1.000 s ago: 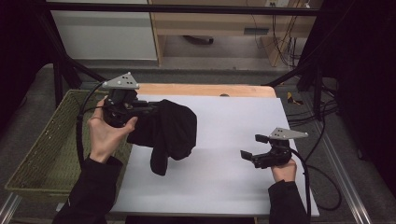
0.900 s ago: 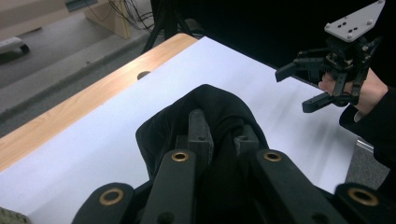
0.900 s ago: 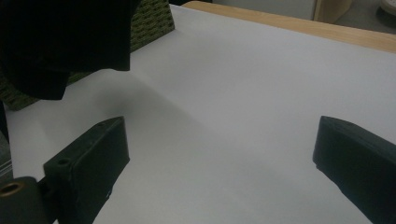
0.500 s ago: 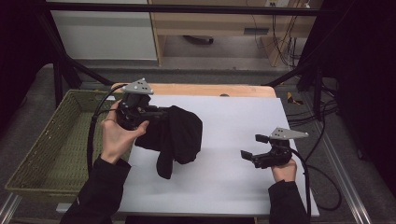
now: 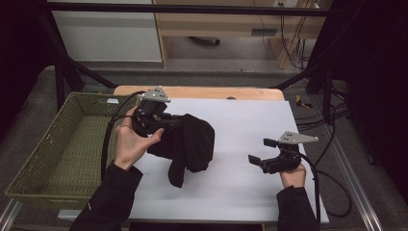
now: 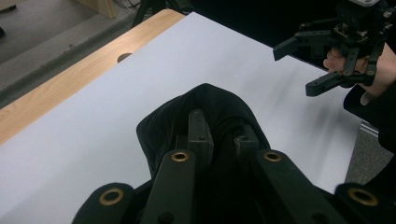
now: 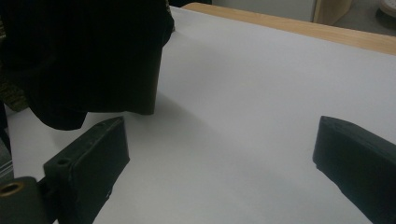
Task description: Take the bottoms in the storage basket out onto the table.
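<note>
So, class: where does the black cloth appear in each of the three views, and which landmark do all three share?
High view: black cloth left of centre, hanging from the left gripper.
Left gripper view: bottom centre, bunched around the jaws.
Right gripper view: upper left.
Shared landmark: the white tabletop.

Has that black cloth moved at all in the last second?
Yes. The black cloth, clamped in the left tongs, has shifted rightward, away from the green basket toward the table's middle. The right tongs stayed put.
</note>
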Tool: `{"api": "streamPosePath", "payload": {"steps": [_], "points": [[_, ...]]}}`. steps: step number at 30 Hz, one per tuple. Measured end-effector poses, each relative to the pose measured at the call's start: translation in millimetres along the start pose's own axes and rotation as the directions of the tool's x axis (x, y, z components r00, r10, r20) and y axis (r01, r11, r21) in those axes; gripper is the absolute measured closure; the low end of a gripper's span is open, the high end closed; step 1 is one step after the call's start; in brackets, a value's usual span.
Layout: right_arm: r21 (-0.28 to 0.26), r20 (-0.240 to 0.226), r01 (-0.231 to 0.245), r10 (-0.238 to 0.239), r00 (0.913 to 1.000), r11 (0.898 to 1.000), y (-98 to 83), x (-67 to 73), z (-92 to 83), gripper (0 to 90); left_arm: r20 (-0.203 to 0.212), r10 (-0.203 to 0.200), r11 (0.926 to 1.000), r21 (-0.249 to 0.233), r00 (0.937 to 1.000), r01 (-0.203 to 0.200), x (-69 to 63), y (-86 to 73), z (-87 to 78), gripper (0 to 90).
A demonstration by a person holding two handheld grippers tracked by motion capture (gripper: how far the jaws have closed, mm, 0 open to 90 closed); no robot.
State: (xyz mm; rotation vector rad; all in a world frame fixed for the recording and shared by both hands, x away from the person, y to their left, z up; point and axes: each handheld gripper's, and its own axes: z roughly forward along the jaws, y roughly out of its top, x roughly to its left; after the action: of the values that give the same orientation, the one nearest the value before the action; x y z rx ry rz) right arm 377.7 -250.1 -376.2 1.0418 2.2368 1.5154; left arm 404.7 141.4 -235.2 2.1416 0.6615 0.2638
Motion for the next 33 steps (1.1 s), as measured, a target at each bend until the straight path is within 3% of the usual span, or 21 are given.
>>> {"api": "streamPosePath", "payload": {"steps": [16, 33], "points": [[0.006, -0.002, 0.004, -0.004, 1.0000, 1.000, -0.4, 0.2, 1.4, 4.0, 0.012, -0.003, 0.9983, 0.058, 0.9999, 0.002, 1.4, -9.7, 26.1, 82.3], [0.009, -0.002, 0.004, -0.004, 1.0000, 1.000, -0.4, 0.2, 1.9, 4.0, 0.024, -0.039, 0.9941, 0.102, 0.9989, 0.037, 6.0, -30.8, 49.5, 82.2]]}}
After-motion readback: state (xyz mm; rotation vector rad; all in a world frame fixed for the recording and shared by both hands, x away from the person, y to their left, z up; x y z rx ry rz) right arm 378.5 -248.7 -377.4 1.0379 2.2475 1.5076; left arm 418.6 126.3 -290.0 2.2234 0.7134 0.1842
